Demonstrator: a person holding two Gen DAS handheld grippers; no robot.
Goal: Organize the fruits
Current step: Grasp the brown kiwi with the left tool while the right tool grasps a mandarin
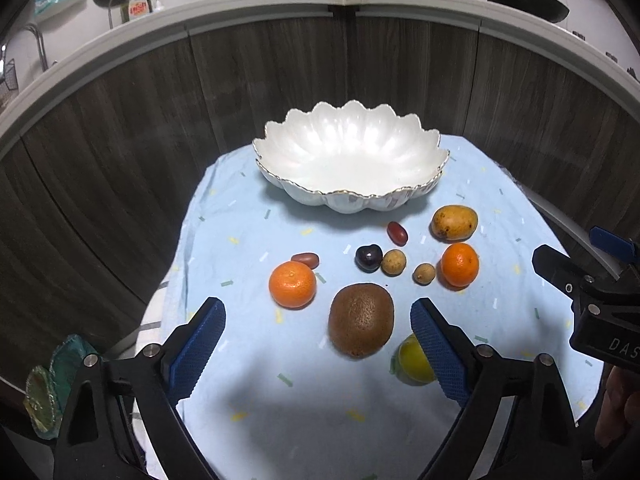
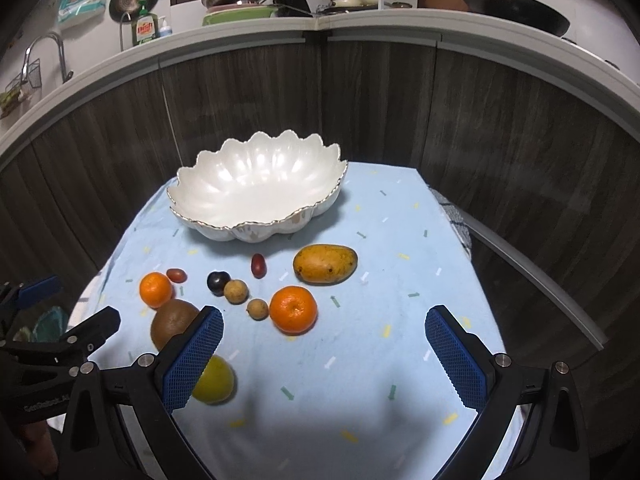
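The left gripper (image 1: 318, 344) hung over the near part of the pale blue cloth (image 1: 248, 400) with its blue-padded jaws spread wide and nothing held; a brown kiwi (image 1: 361, 320) lay on the cloth in the gap between them, clear of both pads, and a yellow-green citrus fruit (image 1: 412, 362) sat partly hidden behind the right-hand pad. The right gripper (image 2: 324, 354) was likewise spread wide and empty above bare cloth, with the same yellow-green fruit (image 2: 216, 380) tucked behind its left-hand pad and the kiwi (image 2: 172, 322) just beyond that. Each gripper's black frame showed at the edge of the other's view. All the fruit lay loose on the cloth in front of a white scalloped bowl (image 1: 348, 152) with a gilt rim, which held none of it. Counted: two mandarins, one to the left (image 1: 293, 284) and one to the right (image 1: 460, 264); one mango (image 1: 455, 222) near the bowl; two small red oblong fruits (image 1: 397, 233) (image 1: 305, 260); one dark plum-like fruit (image 1: 369, 258); two small tan round fruits (image 1: 393, 262) (image 1: 424, 273); one kiwi; one yellow-green citrus. Behind the cloth stood dark wood-grain panels under a pale counter crowded with pots and pans.
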